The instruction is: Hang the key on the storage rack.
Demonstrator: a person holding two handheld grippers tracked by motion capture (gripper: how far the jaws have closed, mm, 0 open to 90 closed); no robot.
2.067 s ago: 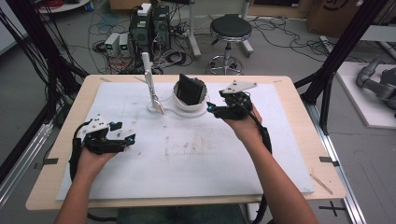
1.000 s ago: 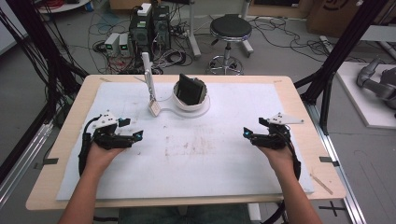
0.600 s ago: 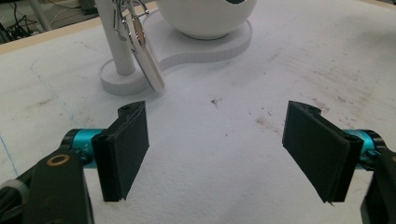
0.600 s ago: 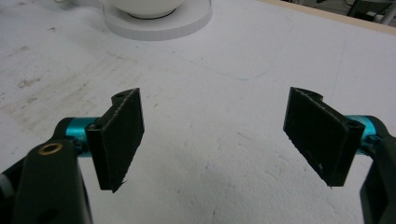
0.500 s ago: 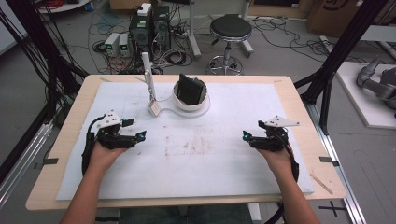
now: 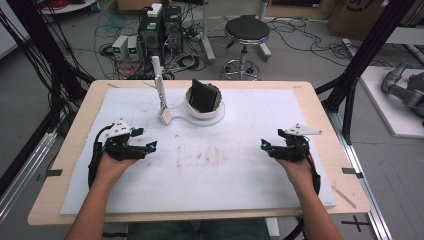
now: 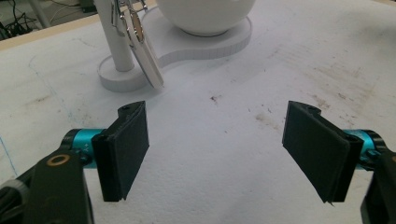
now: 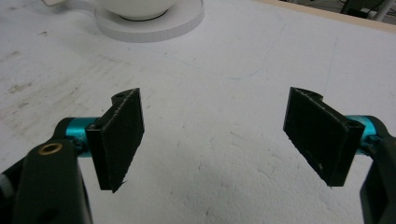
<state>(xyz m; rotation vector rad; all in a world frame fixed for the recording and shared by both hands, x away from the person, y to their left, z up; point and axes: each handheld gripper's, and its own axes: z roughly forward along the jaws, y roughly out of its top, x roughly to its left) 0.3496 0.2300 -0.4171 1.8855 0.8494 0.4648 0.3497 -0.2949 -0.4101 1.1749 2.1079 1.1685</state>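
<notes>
A white bowl [image 6: 204,107] on a flat white base stands at the back middle of the mat, with a dark flat object [image 6: 204,96] upright inside it. Beside it a white post [image 6: 159,85] holds a hanging tag [image 6: 165,115]. My left gripper [image 6: 148,147] rests at the mat's left side, open and empty; the left gripper view has its pads [image 7: 123,154] wide apart, facing the post [image 7: 114,44] and the bowl [image 7: 205,16]. My right gripper [image 6: 265,146] rests at the right side, open too, with nothing between its pads [image 8: 119,135].
The table [image 6: 70,150] is wooden, covered by a white stained mat [image 6: 215,165]. Behind the far edge stand a stool [image 6: 246,35], computer boxes and floor cables. Black frame posts rise at both sides.
The right gripper drew back from the bowl to the mat's right side, then stayed. The left gripper shifted slightly right and has settled. Both remain open.
</notes>
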